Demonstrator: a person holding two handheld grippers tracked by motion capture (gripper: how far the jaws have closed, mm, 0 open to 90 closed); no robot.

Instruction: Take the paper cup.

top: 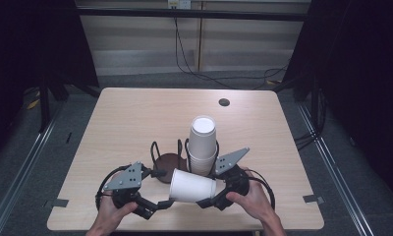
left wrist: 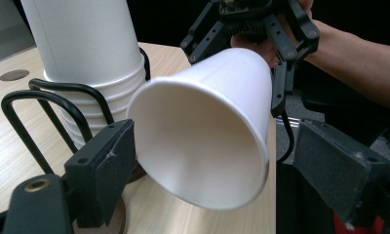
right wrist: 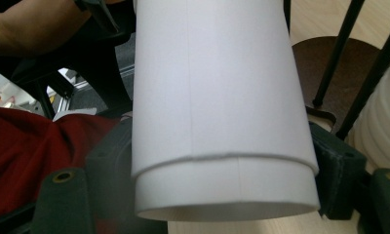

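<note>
Two grippers in hand at the near edge of the table (top: 135, 105); one wire cup rack (top: 166, 153) near the middle; one upright stack of white cups (top: 203, 142) in the rack's right-hand bay; the count of cups in that stack cannot be read exactly, several rims showing at its base.

The paper cups (top: 192, 186) lie on their side, off the table, between the two grippers, just in front of the rack; the right gripper view shows two nested, an inner cup's base end standing out of the outer one.

Right gripper (top: 208, 200): jaws pressed on either side of the cups' narrow end, pinching them (right wrist: 222, 122).

Left gripper (top: 161, 203): jaws spread on either side of the wide mouth (left wrist: 203, 141); the left pad sits beside the rim and the right pad stands clear, so no grip there, though contact at the left pad is hard to judge.

Room for moving: the rack's left bay stands vacant over its dark round base; the far half of the table is bare but for a small round hole (top: 224, 102); the table's side edges are well apart from both hands.
</note>
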